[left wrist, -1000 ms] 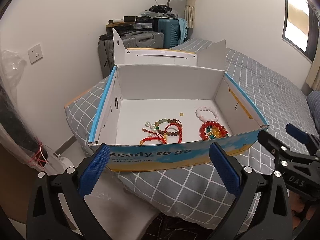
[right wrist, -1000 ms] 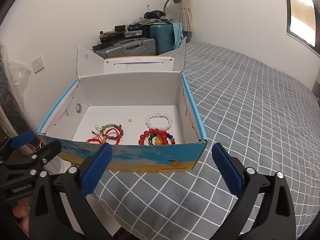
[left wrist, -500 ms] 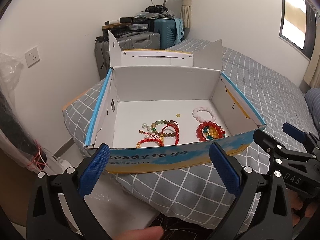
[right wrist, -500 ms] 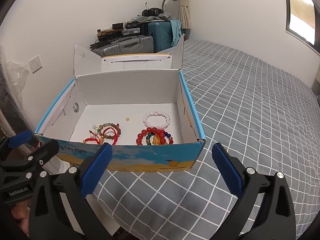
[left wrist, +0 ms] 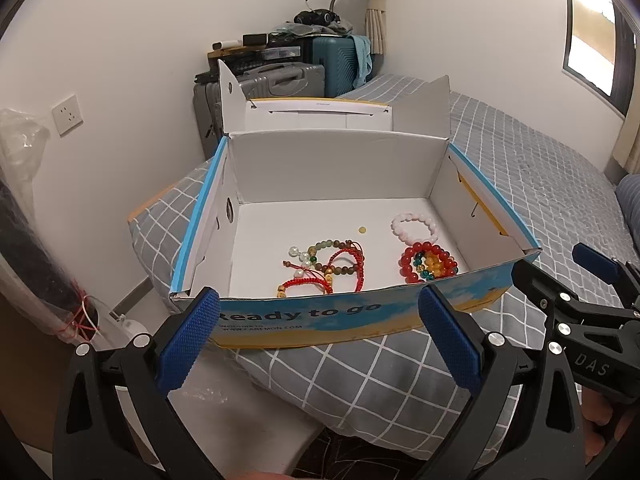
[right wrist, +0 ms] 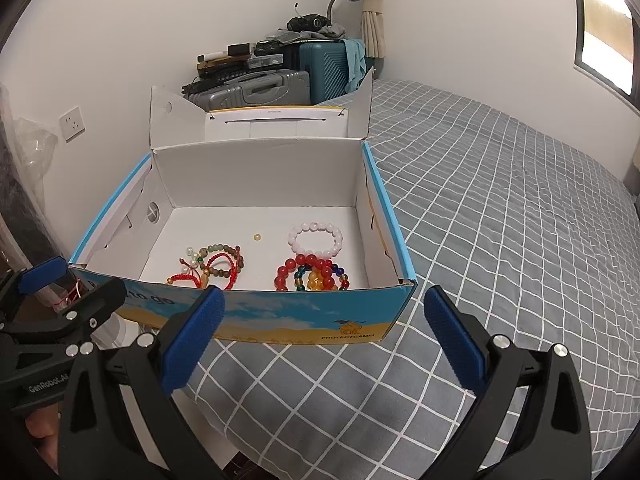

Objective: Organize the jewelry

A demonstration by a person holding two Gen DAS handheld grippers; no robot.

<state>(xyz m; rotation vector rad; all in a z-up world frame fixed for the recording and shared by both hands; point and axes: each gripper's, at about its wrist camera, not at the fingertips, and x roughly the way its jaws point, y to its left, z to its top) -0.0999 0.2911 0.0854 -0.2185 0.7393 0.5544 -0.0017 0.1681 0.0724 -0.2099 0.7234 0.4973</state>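
An open white cardboard box (left wrist: 332,168) (right wrist: 260,176) with a blue printed front stands on the bed corner. Inside lie a pale pink bead bracelet (left wrist: 414,226) (right wrist: 316,236), a red and multicoloured bead pile (left wrist: 428,262) (right wrist: 312,274), a tangle of red cord and green-brown bead bracelets (left wrist: 324,266) (right wrist: 212,264), and one loose yellow bead (left wrist: 362,230) (right wrist: 257,236). My left gripper (left wrist: 320,338) is open and empty in front of the box. My right gripper (right wrist: 324,336) is open and empty, also short of the box front.
The grey checked bed (right wrist: 500,200) stretches to the right. Suitcases (left wrist: 304,76) piled with clutter stand against the far wall. A plastic-wrapped bundle (left wrist: 28,220) leans at the left by a wall socket (left wrist: 67,115). Floor lies below the bed corner.
Both grippers have drifted slightly back and up from the box, so more of its inside shows. Both stay open. The jewelry has not moved.
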